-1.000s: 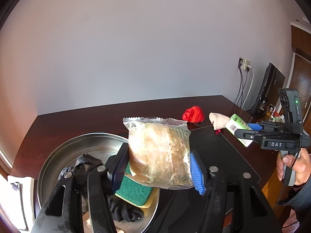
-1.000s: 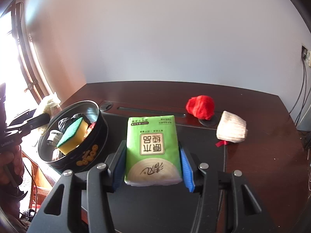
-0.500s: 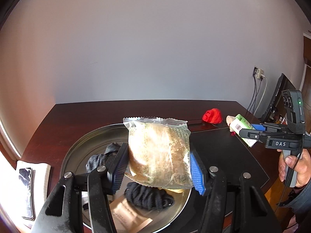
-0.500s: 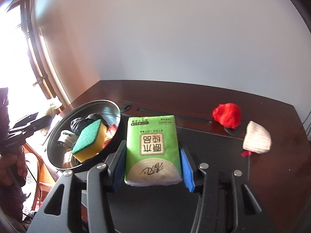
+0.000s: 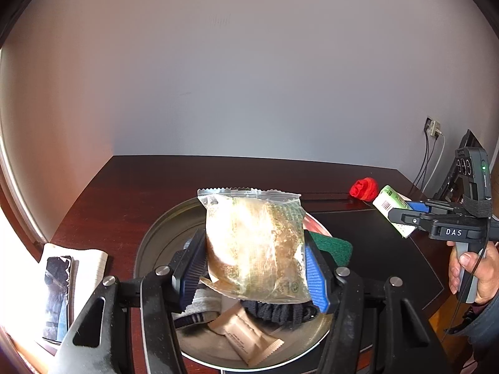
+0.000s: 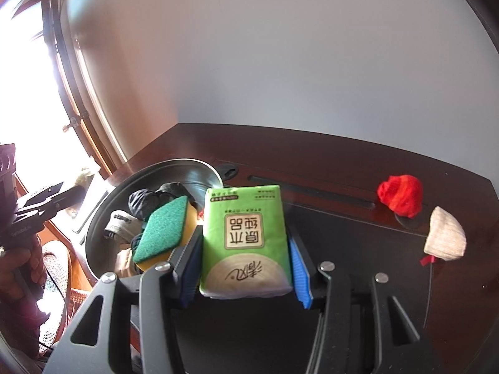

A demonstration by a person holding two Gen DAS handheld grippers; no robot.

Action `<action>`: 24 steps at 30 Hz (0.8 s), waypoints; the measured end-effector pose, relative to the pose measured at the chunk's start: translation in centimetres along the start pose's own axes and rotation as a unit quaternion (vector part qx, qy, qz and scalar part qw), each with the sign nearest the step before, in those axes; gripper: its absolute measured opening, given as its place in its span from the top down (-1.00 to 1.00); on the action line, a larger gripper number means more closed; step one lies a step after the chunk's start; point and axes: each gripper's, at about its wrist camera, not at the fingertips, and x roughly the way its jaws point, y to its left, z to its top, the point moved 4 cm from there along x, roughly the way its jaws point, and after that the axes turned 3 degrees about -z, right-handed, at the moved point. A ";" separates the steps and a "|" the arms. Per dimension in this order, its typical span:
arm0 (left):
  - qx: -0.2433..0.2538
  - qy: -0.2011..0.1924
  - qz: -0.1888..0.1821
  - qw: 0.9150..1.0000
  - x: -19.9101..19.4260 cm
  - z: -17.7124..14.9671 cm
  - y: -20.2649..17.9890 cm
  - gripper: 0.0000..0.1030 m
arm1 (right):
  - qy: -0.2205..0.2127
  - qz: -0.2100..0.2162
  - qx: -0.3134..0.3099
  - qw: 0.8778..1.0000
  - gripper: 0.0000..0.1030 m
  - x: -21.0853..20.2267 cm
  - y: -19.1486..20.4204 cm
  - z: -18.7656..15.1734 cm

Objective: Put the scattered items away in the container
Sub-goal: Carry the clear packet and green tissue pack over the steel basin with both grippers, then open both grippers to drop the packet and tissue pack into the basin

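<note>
Steel shows on the round pan (image 5: pixel 149 249), the container here, which sits at the left end of the dark wooden counter (image 5: pixel 124 193). Left of the pan, a phone (image 5: pixel 57 296) lies on a white cloth at the counter's edge.

Above the pan, the left claw (image 5: pixel 254 268) is clenched partway on a clear bag of brown food (image 5: pixel 252 243), one blue pad pressed to each side of the bag, which stands upright with its crimped seal on top. Under it in the pan lie a grey sock, a black fabric bundle (image 5: pixel 274 311) and a tan sachet (image 5: pixel 246 339), with a green and yellow sponge (image 6: pixel 162 227) leaning at the right side.

Further right, the right claw (image 6: pixel 244 265) is clamped on a green pack of tissues (image 6: pixel 246 237), its jaws narrow and snug against both long sides. The pack is held in the air just beside the pan's right rim, over the black mat (image 6: pixel 343 243); its printed face is up and its white end points back at the camera.

At the right, a red cloth ball (image 6: pixel 400 196) and a cream knitted piece (image 6: pixel 446 237) with a red tag rest on the counter, near each other and well apart from the pan.
</note>
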 end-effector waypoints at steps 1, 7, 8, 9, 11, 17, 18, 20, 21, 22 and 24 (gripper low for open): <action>-0.002 0.000 0.002 1.000 0.0 0.0 0.2 -0.16 | 0.000 0.001 -0.002 1.000 0.01 0.1 0.2 0.1; -0.010 0.003 0.013 1.000 -0.3 -0.4 1.7 -0.16 | 0.003 0.010 -0.008 1.000 0.01 1.2 1.5 0.8; -0.012 0.004 0.015 1.000 -0.4 -0.5 2.0 -0.16 | 0.004 0.012 -0.010 1.000 0.01 1.4 1.8 0.9; -0.014 0.006 0.017 1.000 -0.4 -0.5 2.4 -0.16 | 0.005 0.014 -0.011 1.000 0.01 1.6 2.0 1.0; -0.017 0.008 0.020 1.000 -0.4 -0.8 3.0 -0.16 | 0.007 0.019 -0.016 1.000 0.01 2.0 2.6 1.3; -0.023 0.015 0.024 0.999 -0.5 -1.2 3.9 -0.16 | 0.010 0.036 -0.033 0.999 0.01 3.3 4.8 2.1; -0.023 0.016 0.025 0.999 -0.5 -1.2 4.0 -0.16 | 0.010 0.040 -0.035 0.999 0.01 3.5 5.2 2.3; -0.024 0.020 0.027 0.999 -0.4 -1.4 4.3 -0.16 | 0.011 0.046 -0.040 0.998 0.01 4.0 6.0 2.5; -0.025 0.023 0.027 0.999 -0.3 -1.5 4.4 -0.16 | 0.012 0.049 -0.042 0.998 0.01 4.1 6.4 2.6; -0.026 0.026 0.027 0.999 -0.1 -1.7 4.5 -0.16 | 0.013 0.052 -0.045 0.998 0.01 4.3 6.8 2.7; -0.029 0.031 0.026 0.999 0.0 -2.0 4.5 -0.16 | 0.015 0.058 -0.051 0.997 0.01 4.7 7.7 2.8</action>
